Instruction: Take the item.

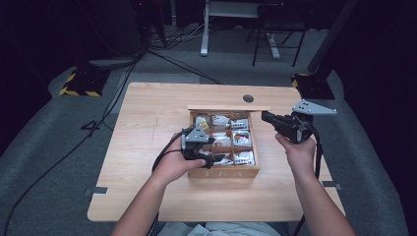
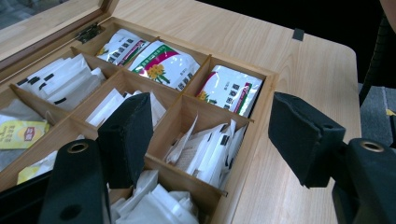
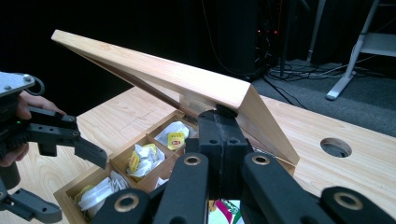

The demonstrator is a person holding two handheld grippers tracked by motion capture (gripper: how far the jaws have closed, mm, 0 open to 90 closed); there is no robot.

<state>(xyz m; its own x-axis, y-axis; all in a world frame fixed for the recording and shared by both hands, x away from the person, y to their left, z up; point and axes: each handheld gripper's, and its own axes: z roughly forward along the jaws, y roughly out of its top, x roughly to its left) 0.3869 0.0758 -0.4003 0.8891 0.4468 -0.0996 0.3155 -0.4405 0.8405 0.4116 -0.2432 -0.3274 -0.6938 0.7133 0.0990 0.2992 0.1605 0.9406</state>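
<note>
High view puts the pale wooden desk (image 1: 147,187) under everything, with the wooden tea box (image 1: 223,172) near its middle, its front marked TEA facing you. The lid (image 3: 187,81) stands raised at the far edge, tilted back over the compartments.

Right tongs (image 3: 219,135): jaws fully closed on each other, their tips pushed up against the lid's underside near its corner — you are propping it, not pinching it. Keep that hand steady and the contact low on the lid so it can't slip off and drop onto the other hand.

Left tongs (image 2: 210,135): jaws wide apart, nothing between them, hovering over the box's near right corner. One pad hangs above the middle cells, the other outside the box wall over bare desk.

Step in hand, as I read it: picking a sachet. The white tea bags (image 2: 208,149) stand on edge in the cell just ahead of the left tongs; the green-and-red packets (image 2: 163,63) lie flat farther back.

- Bring both pads inside one cell before closing.
- Straddle a single upright bag across its thin faces.
- Come down along the dividers — a tilted approach will likely catch the wooden partition or grab several bags.
</note>
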